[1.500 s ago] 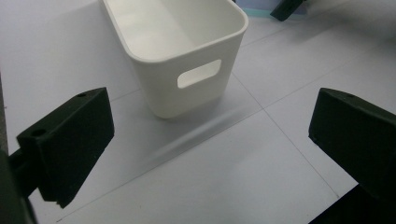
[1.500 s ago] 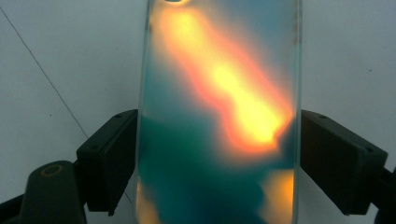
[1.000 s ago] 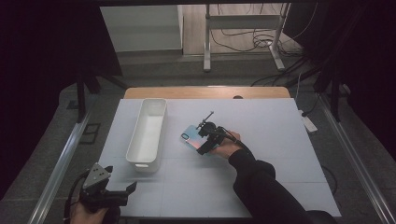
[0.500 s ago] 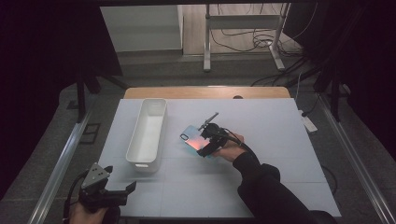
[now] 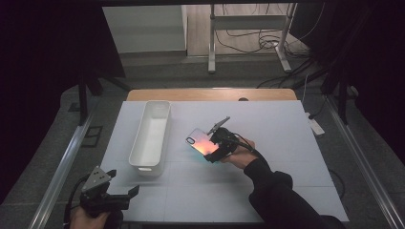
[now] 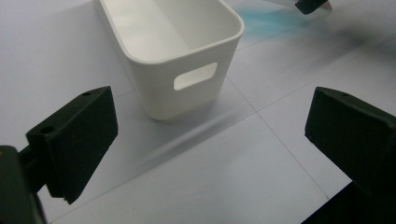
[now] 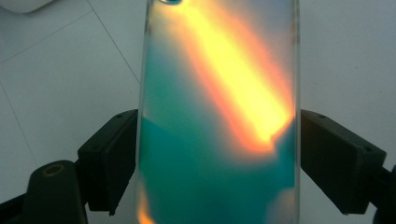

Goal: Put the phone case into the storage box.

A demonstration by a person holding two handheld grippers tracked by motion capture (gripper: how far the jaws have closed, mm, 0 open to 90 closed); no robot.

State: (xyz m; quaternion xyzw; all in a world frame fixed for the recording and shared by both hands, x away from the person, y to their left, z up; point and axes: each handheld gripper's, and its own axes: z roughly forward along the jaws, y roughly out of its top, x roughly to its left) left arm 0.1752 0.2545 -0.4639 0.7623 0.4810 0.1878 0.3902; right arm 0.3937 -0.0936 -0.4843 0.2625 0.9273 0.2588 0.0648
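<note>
An iridescent phone case (image 5: pixel 199 141), teal with an orange-yellow sheen, is lifted at a tilt over the middle of the white table. My right gripper (image 5: pixel 216 149) is shut on its near end; in the right gripper view both black jaws press the long edges of the case (image 7: pixel 219 112). A long white bin (image 5: pixel 152 136) stands to the left of the case, lengthwise, with nothing visible inside. My left gripper (image 5: pixel 125 194) rests at the table's front left corner, jaws wide open and nothing between them. In the left gripper view it faces the bin's handle end (image 6: pixel 187 70).
The white table sheet (image 5: pixel 286 143) stretches to the right of the case. A wooden strip (image 5: pixel 210 94) runs along the far edge. Metal rails flank the table on both sides. A small white device (image 5: pixel 315 125) lies off the table's right edge.
My right gripper has drawn back toward the near right with the phone case and raised it slightly; the case now shows an orange glow. The left gripper has stayed put.
</note>
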